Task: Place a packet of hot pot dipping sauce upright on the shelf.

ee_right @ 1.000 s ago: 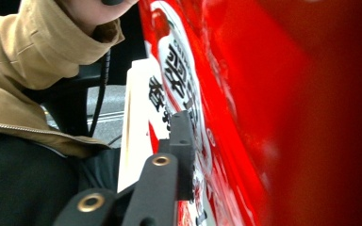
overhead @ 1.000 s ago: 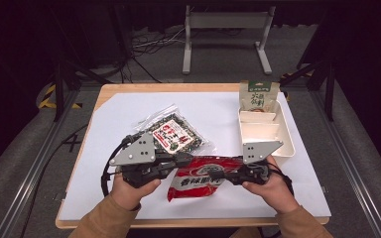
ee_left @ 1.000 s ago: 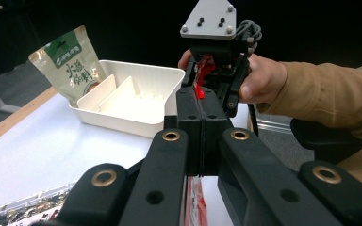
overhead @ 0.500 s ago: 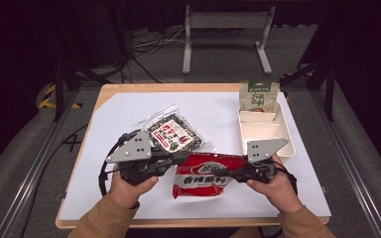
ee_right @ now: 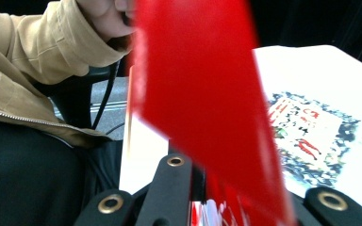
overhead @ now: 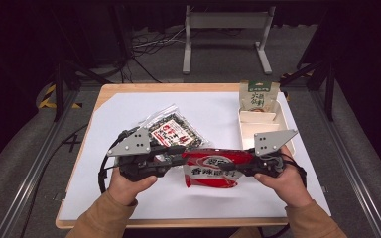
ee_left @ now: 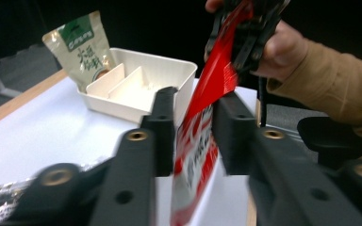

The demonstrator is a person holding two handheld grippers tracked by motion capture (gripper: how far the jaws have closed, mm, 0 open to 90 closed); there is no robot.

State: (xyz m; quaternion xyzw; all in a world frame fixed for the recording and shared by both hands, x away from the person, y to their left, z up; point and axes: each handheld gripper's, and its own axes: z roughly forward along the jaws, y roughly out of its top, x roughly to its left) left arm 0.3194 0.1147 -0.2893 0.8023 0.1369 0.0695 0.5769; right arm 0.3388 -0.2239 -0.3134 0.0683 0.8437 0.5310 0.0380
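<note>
A: Start at the left. What is the left gripper (overhead: 182, 157) doing?

B: In the high view it lies at about eight o'clock on the white sheet (overhead: 119, 106), its jaws aimed toward three o'clock. They have just been opening. In the left gripper view the red snack packet (ee_left: 202, 122) hangs edge-on between the two black jaws with a gap on each side, so the pads are released and not pressing it.

A: And what lies past it on the table?

B: A clear packet with dark contents and a red label (overhead: 173, 131) lies at about one o'clock from the left gripper, just beside it, flat on the sheet.

A: Where is the red packet in the high view?

B: The red snack packet (overhead: 213, 168) spans between the two grippers near six o'clock on the sheet, its left end in the left jaws' gap and its right end at the right gripper.

A: The right gripper, then?

B: The right gripper (overhead: 250, 168) points toward nine o'clock and is clenched on the packet's right end; in its own view the red film (ee_right: 207, 94) rises from between its jaws.

A: Anything farther right?

B: A white divided tray (overhead: 243, 130) stands at about two o'clock on the table, with a green-topped pouch (overhead: 259, 95) upright at its far end.
</note>
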